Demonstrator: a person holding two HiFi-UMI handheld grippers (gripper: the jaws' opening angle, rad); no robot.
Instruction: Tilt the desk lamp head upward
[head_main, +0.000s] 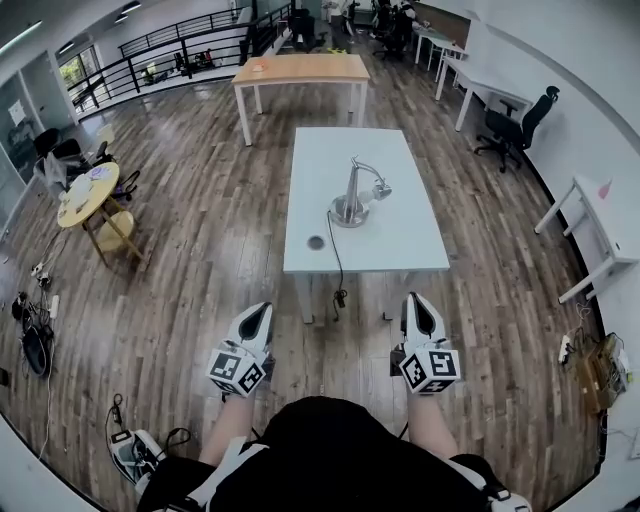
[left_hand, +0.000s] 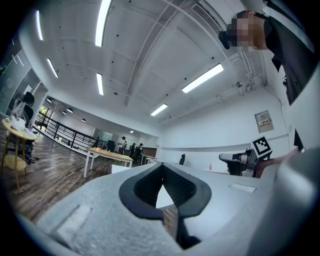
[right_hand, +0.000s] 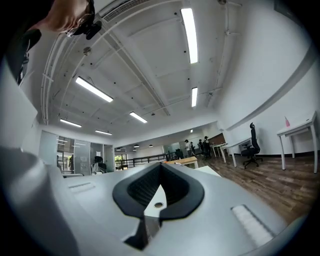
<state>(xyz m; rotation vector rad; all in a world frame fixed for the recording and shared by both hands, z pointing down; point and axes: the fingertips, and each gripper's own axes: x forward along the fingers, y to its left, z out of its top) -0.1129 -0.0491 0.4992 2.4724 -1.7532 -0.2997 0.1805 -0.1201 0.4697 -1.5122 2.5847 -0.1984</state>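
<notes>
The left grey two-jaw gripper (head_main: 258, 318) hangs low by the person's body, its black-padded jaws pressed together on nothing. Ahead, well apart from both tools, stands the white rectangular table (head_main: 400, 245). Near its middle sits the silver metal desk lamp (head_main: 352, 185) on a round base (head_main: 347, 213), with its small head (head_main: 381, 189) drooping to the right and its black cord (head_main: 337, 262) trailing off the near edge. The right grey gripper (head_main: 420, 312) is likewise closed and empty. The step in hand looks like the approach. It would go best to step up to the table, spread one pair of jaws, steady the base with the other tool, and raise the head slowly so the lamp neither slides nor tips.
</notes>
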